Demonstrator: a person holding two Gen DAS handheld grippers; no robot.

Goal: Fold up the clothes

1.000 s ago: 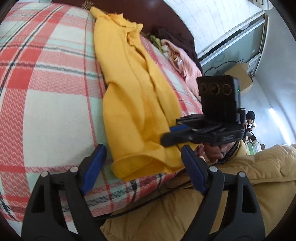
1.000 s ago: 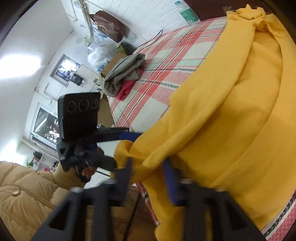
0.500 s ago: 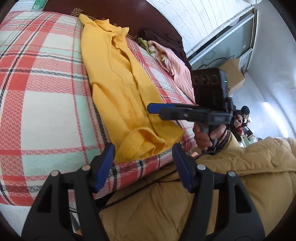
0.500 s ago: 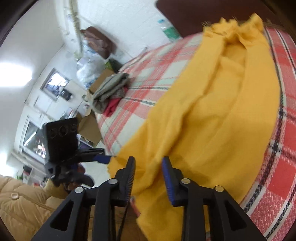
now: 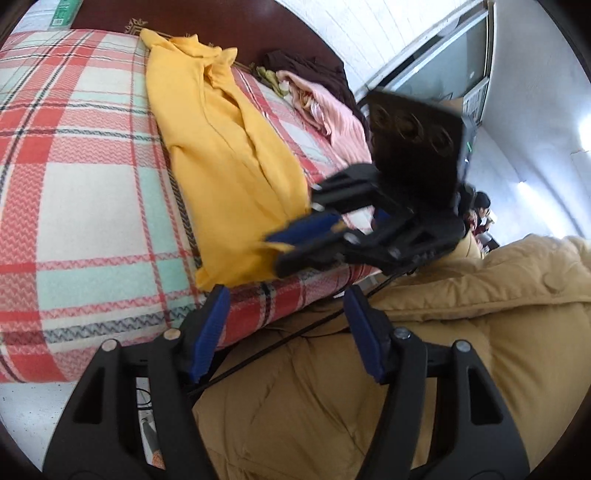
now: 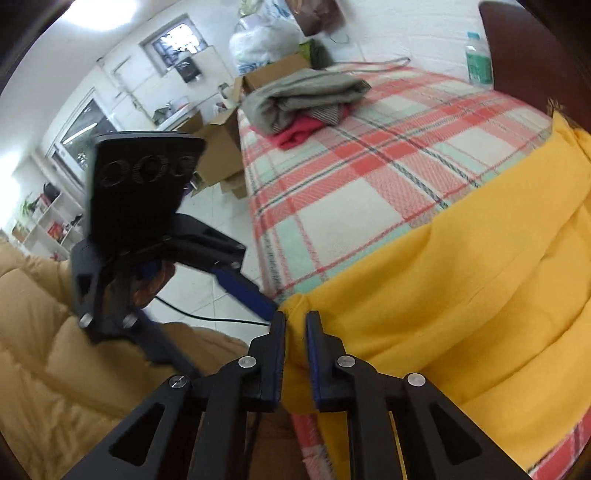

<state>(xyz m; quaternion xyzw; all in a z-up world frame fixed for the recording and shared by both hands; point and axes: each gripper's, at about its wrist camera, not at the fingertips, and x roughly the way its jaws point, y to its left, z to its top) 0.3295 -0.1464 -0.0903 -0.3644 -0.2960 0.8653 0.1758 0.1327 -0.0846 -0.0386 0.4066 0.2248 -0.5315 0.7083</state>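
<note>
At the near edge of the bed, the yellow garment [image 5: 229,158] lay lengthwise on the plaid blanket [image 5: 85,184], its far end against the dark headboard [image 5: 236,33] and its hem just short of the drop-off. We saw the right gripper [image 6: 295,325] with its jaws narrowed around the hem corner, cloth between the pads, though whether they pinched it firmly we could not tell. The left gripper [image 5: 284,317] was spread wide and held nothing, poised off the mattress edge below the hem. We judged a clean fold would need a matching grip on the other hem corner, both lifted evenly. Open blanket lay to the left; pink clothing [image 5: 332,114] crowded the right, and a folded pile [image 6: 303,99] sat well apart.
</note>
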